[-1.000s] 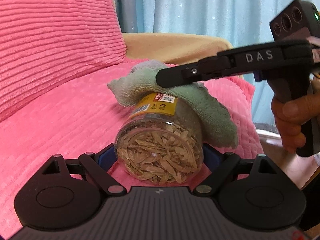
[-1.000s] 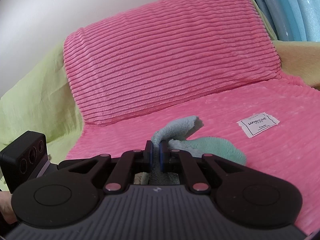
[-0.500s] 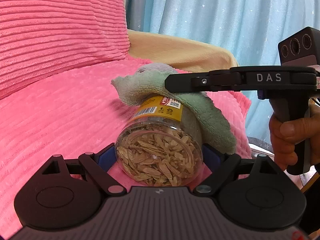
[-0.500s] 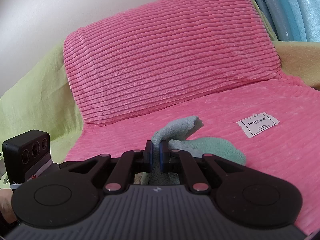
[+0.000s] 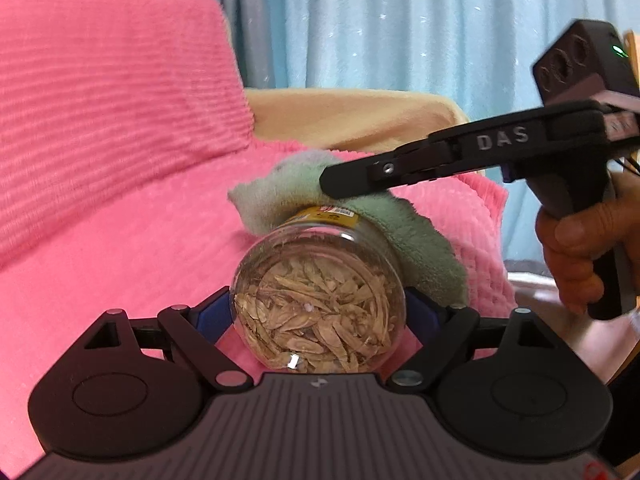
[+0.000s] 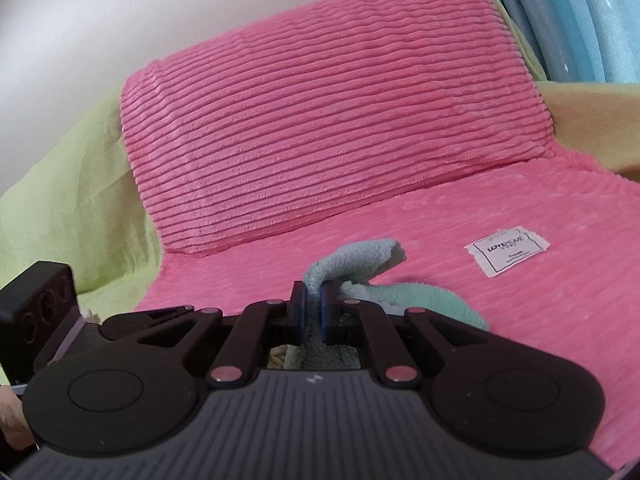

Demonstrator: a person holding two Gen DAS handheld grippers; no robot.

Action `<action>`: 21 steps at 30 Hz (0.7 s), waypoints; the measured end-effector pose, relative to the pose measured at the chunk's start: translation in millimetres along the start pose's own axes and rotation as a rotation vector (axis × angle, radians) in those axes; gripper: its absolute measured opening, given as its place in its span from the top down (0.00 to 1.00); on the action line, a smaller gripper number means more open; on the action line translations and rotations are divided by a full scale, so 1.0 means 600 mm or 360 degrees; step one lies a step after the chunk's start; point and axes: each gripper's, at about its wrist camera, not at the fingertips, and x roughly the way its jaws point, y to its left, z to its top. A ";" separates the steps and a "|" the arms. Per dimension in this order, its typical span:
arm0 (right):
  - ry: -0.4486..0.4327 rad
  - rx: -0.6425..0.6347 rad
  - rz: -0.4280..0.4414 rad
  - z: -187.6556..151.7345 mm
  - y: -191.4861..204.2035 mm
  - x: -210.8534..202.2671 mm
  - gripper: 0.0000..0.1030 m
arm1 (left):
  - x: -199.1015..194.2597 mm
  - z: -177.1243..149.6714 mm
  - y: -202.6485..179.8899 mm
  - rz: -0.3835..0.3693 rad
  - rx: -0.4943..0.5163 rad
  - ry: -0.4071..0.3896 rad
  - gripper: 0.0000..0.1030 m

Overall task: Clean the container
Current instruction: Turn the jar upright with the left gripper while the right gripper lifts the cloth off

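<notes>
We see a pink ribbed sofa cover (image 6: 460, 216) with its matching back cushion (image 6: 328, 112) filling the room view, light blue curtains (image 5: 400, 32) behind. Over the seat, our left gripper (image 5: 320, 312) is clamped on a clear jar of dried slices (image 5: 320, 304), jar base toward the camera, long axis running away toward 12 o'clock. Our right gripper (image 6: 312, 312), coming in from 3 o'clock in the left view, pinches a green cloth (image 5: 416, 240) draped over the jar's far upper side, so we judge the wipe runs along that axis.

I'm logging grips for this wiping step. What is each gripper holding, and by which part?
Left gripper clamps the clear jar by its sides near the base. Right gripper pinches the green cloth by a bunched fold.
</notes>
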 end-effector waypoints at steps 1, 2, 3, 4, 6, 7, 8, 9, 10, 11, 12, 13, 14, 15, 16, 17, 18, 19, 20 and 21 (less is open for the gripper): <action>0.0003 0.0022 0.0006 0.000 -0.003 -0.001 0.95 | -0.005 0.003 -0.004 0.0011 0.0028 -0.0011 0.14; 0.0007 0.0043 0.0011 0.000 -0.006 -0.001 0.95 | -0.008 0.006 -0.008 0.0023 0.0054 -0.0019 0.14; 0.0011 0.0054 0.0009 -0.001 -0.010 -0.001 0.95 | -0.011 0.008 -0.012 0.0036 0.0080 -0.0026 0.14; 0.0016 0.0063 0.0005 -0.002 -0.013 -0.001 0.95 | -0.014 0.011 -0.016 0.0049 0.0104 -0.0036 0.14; 0.0036 0.0065 -0.0014 -0.004 -0.017 0.003 0.95 | -0.020 0.019 -0.025 0.0068 0.0141 -0.0061 0.15; 0.0047 0.0065 -0.0024 -0.005 -0.019 0.004 0.95 | -0.022 0.022 -0.028 0.0071 0.0150 -0.0074 0.15; 0.0059 0.0065 -0.0039 -0.009 -0.021 0.007 0.95 | -0.020 0.025 -0.030 0.0076 0.0157 -0.0079 0.15; 0.0072 0.0066 -0.0056 -0.012 -0.023 0.009 0.94 | -0.017 0.028 -0.033 0.0082 0.0166 -0.0079 0.15; 0.0084 0.0067 -0.0076 -0.015 -0.026 0.011 0.94 | -0.011 0.029 -0.036 0.0095 0.0179 -0.0071 0.15; 0.0085 0.0072 -0.0092 -0.016 -0.030 0.012 0.94 | -0.004 0.029 -0.038 0.0112 0.0195 -0.0057 0.15; 0.0073 0.0078 -0.0111 -0.016 -0.033 0.010 0.94 | 0.002 0.028 -0.040 0.0120 0.0202 -0.0052 0.15; 0.0046 0.0085 -0.0123 -0.014 -0.035 0.006 0.94 | 0.006 0.029 -0.039 0.0118 0.0195 -0.0060 0.15; 0.0016 0.0092 -0.0132 -0.011 -0.038 0.000 0.94 | 0.009 0.031 -0.039 0.0118 0.0188 -0.0066 0.15; -0.0023 0.0099 -0.0127 -0.006 -0.039 -0.007 0.94 | 0.012 0.032 -0.039 0.0117 0.0184 -0.0068 0.15; -0.0063 0.0107 -0.0118 -0.002 -0.040 -0.014 0.94 | 0.014 0.033 -0.039 0.0118 0.0185 -0.0071 0.15; -0.0094 0.0112 -0.0089 0.002 -0.040 -0.020 0.94 | 0.015 0.032 -0.040 0.0120 0.0191 -0.0073 0.15; -0.0122 0.0116 -0.0057 0.005 -0.039 -0.026 0.94 | 0.014 0.031 -0.041 0.0122 0.0200 -0.0075 0.15; -0.0135 0.0119 -0.0006 0.008 -0.036 -0.030 0.94 | 0.012 0.030 -0.042 0.0122 0.0208 -0.0075 0.15; -0.0125 0.0116 0.0050 0.009 -0.032 -0.031 0.94 | 0.009 0.028 -0.042 0.0122 0.0214 -0.0075 0.15; -0.0107 0.0105 0.0096 0.009 -0.027 -0.030 0.94 | 0.006 0.025 -0.040 0.0120 0.0217 -0.0073 0.15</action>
